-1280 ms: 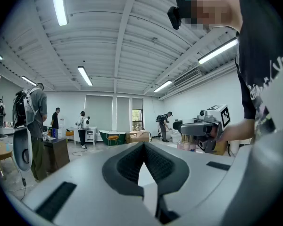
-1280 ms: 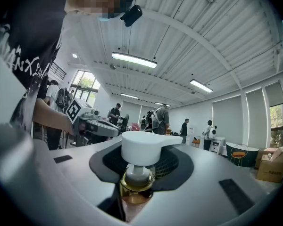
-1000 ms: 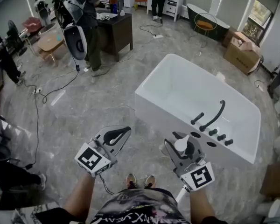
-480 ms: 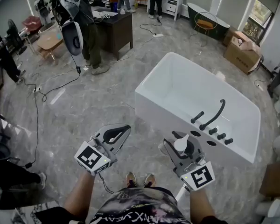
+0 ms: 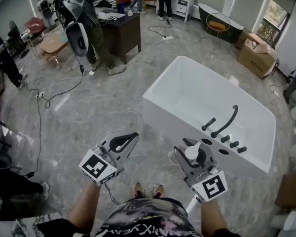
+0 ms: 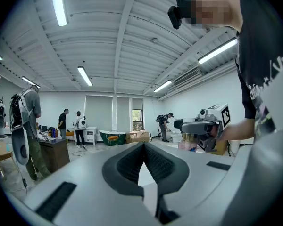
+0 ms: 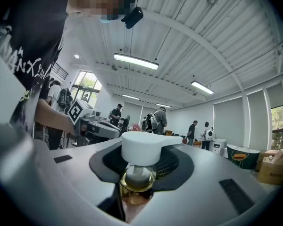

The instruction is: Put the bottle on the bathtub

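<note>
My right gripper (image 5: 195, 161) is shut on a pump bottle (image 5: 191, 151) just short of the near rim of the white bathtub (image 5: 158, 105). The right gripper view shows the bottle's white pump head (image 7: 142, 147) and gold collar between the dark pads. From the left gripper view, the bottle's pinkish body (image 6: 194, 144) hangs below that gripper. My left gripper (image 5: 122, 143) hovers level over the floor to the left of the tub, its tips together with nothing between them. A black faucet (image 5: 226, 122) and knobs stand on the tub's near rim.
Several people stand at the back around a dark desk (image 5: 119, 31). Black cables (image 5: 39, 127) run across the marble floor at left. Cardboard boxes (image 5: 256, 56) sit beyond the tub at right. The wearer's shoes (image 5: 148, 190) show below the grippers.
Both grippers and the bottle have stayed in place. The person by the dark desk has shifted stance, and people at the back have moved a little.
</note>
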{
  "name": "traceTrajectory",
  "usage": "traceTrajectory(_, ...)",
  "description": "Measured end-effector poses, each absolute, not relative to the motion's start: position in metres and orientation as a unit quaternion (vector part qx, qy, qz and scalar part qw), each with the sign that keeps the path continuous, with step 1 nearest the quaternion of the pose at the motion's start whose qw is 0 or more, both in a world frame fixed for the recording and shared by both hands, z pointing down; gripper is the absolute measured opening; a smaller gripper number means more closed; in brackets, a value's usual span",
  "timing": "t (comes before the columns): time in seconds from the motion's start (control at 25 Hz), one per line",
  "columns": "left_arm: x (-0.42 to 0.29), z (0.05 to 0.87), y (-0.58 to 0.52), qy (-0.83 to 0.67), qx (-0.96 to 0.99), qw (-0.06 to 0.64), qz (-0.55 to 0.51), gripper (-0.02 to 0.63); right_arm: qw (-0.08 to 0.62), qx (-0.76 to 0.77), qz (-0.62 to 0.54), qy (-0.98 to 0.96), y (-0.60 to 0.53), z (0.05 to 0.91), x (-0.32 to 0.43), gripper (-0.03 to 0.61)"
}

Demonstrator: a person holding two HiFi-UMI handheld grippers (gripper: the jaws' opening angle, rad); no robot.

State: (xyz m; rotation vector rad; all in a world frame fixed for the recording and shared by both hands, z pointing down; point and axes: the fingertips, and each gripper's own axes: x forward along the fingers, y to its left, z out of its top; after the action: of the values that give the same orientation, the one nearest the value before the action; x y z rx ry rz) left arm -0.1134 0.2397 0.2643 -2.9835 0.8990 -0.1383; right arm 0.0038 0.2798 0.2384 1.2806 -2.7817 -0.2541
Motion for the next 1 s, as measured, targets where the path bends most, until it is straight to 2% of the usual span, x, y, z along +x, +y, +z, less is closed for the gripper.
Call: traceTrajectory(1.0, -0.056, 0.269, 0.274, 0.309, -0.95, 0.016, -0.053, 0.011, 0.031, 0.4, -0.084, -0.912, 0.303, 0.246, 0.062, 0.13)
